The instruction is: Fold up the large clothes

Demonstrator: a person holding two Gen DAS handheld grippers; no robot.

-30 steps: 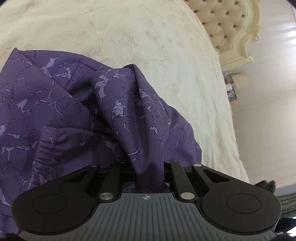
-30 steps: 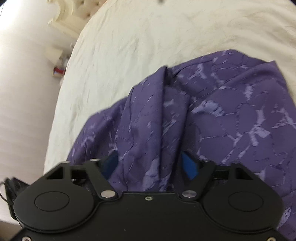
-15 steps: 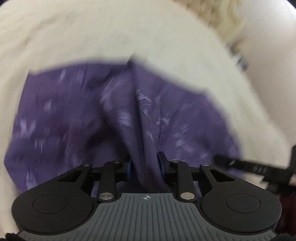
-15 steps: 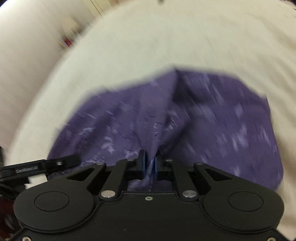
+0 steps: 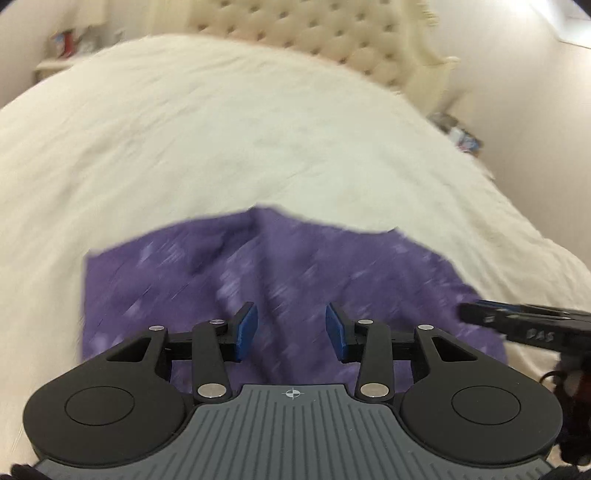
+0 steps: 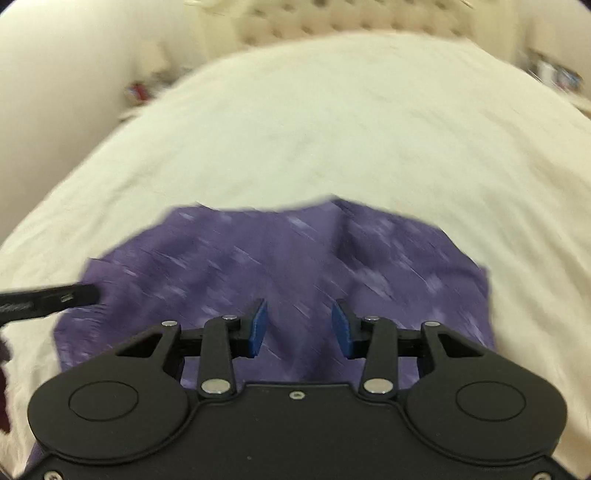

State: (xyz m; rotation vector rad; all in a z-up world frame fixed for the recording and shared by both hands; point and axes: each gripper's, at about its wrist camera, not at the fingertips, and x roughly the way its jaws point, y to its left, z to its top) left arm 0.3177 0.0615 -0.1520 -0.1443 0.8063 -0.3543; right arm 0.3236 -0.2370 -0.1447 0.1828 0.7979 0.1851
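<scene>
A purple patterned garment (image 5: pixel 295 273) lies bunched on the cream bedspread (image 5: pixel 221 140), near the bed's front edge; it also shows in the right wrist view (image 6: pixel 280 258). My left gripper (image 5: pixel 291 330) is open and empty just above the cloth. My right gripper (image 6: pixel 299 328) is open and empty above the same cloth. Each gripper's tip shows in the other's view: the right one at the right edge (image 5: pixel 517 325), the left one at the left edge (image 6: pixel 48 297). Both views are motion-blurred.
A tufted cream headboard (image 5: pixel 317 33) stands at the far end of the bed. Small items sit on bedside stands at the left (image 5: pixel 66 40) and right (image 5: pixel 461 136). Pale walls surround the bed.
Both grippers were shut on folds of the purple garment; they have opened and let it go. Both have pulled back and up, so the garment now lies lower and farther away.
</scene>
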